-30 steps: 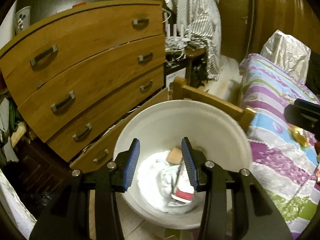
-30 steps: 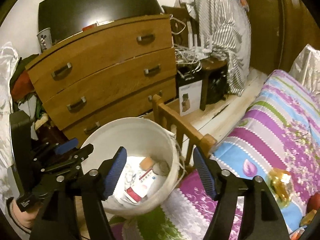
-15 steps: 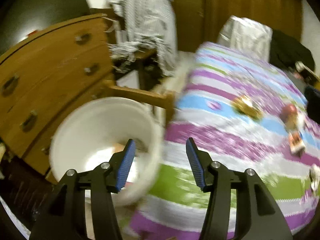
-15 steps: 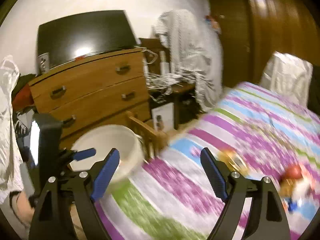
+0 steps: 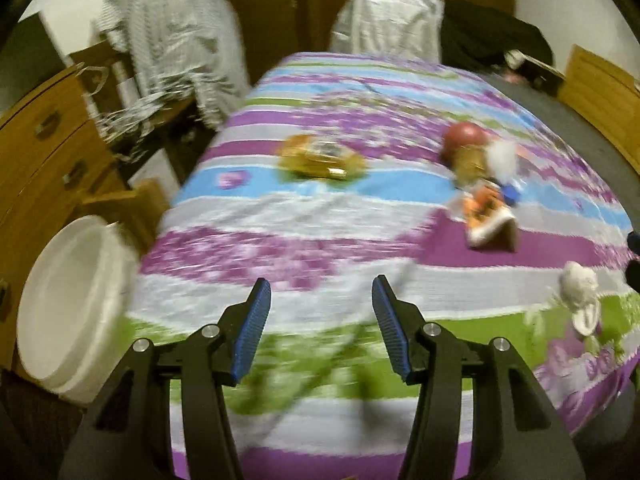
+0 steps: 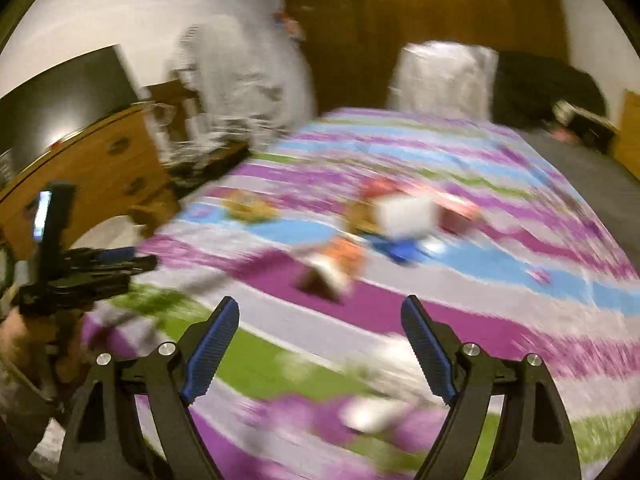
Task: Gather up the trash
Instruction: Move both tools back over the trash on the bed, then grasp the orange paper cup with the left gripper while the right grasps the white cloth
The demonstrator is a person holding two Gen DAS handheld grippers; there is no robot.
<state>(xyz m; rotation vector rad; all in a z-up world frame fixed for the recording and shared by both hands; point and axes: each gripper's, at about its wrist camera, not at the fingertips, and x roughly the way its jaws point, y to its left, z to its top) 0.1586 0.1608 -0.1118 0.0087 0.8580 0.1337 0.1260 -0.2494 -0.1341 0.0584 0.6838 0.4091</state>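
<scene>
Trash lies on the striped bed cover [image 5: 320,248]: a yellow wrapper [image 5: 320,158], a red and orange pile of packets [image 5: 476,176] with an orange carton [image 5: 486,220], and a crumpled white tissue [image 5: 580,292]. The same pile [image 6: 384,216] and the orange carton [image 6: 340,260] are blurred in the right wrist view. The white bucket [image 5: 68,312] stands at the bed's left edge. My left gripper [image 5: 320,328] is open and empty above the near bed. My right gripper [image 6: 320,348] is open and empty above the bed; the left gripper [image 6: 96,264] shows at its left.
A wooden chest of drawers [image 5: 36,132] stands left of the bed. A grey striped cloth [image 5: 168,32] hangs behind it. A silver bag [image 5: 392,20] and dark clothes [image 5: 492,40] lie at the bed's far end. A wooden bed post [image 5: 140,204] is by the bucket.
Both grippers have swung right, from over the bucket to over the bed. The bucket has slid to the left edge of the view. Both stay open and empty.
</scene>
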